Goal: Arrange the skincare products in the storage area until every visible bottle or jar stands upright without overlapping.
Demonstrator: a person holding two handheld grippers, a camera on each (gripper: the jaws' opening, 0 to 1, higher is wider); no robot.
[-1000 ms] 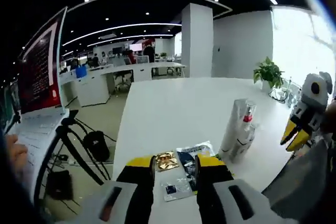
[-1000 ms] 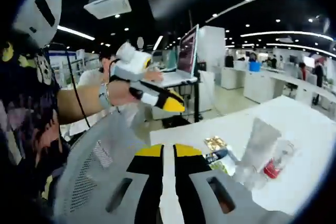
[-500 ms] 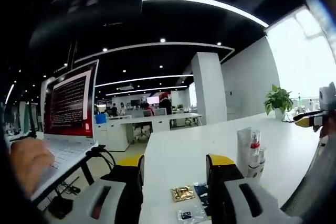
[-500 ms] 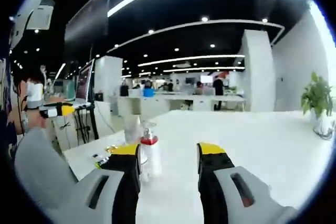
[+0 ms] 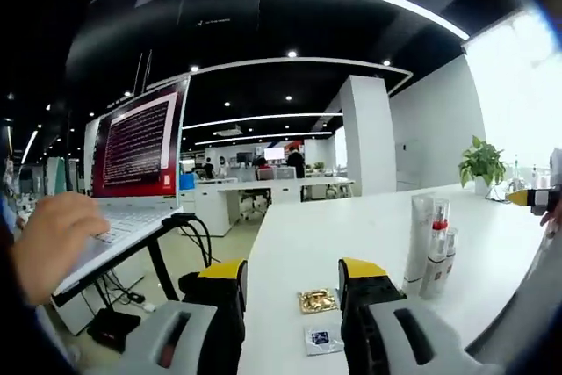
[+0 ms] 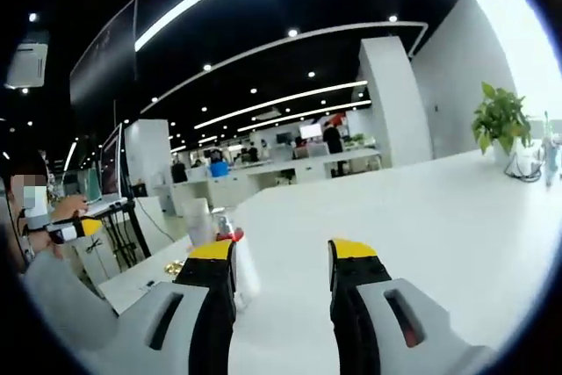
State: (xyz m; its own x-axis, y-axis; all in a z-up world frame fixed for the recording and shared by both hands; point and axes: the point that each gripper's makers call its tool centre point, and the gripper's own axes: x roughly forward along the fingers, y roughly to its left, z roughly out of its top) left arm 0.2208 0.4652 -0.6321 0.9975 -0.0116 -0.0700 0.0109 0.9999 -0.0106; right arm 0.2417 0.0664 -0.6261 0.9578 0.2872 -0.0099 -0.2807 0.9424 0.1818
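Bottles: I see the skincare bottles [image 5: 432,248] upright, clustered on the white tabletop [image 5: 351,226], ahead-right of my left claw [image 5: 291,274].
Left claw: jaws apart, empty.
Right claw [image 6: 279,256]: spread, empty; bottles [image 6: 219,234] just past its left jaw.
Nearer: right, I judge.
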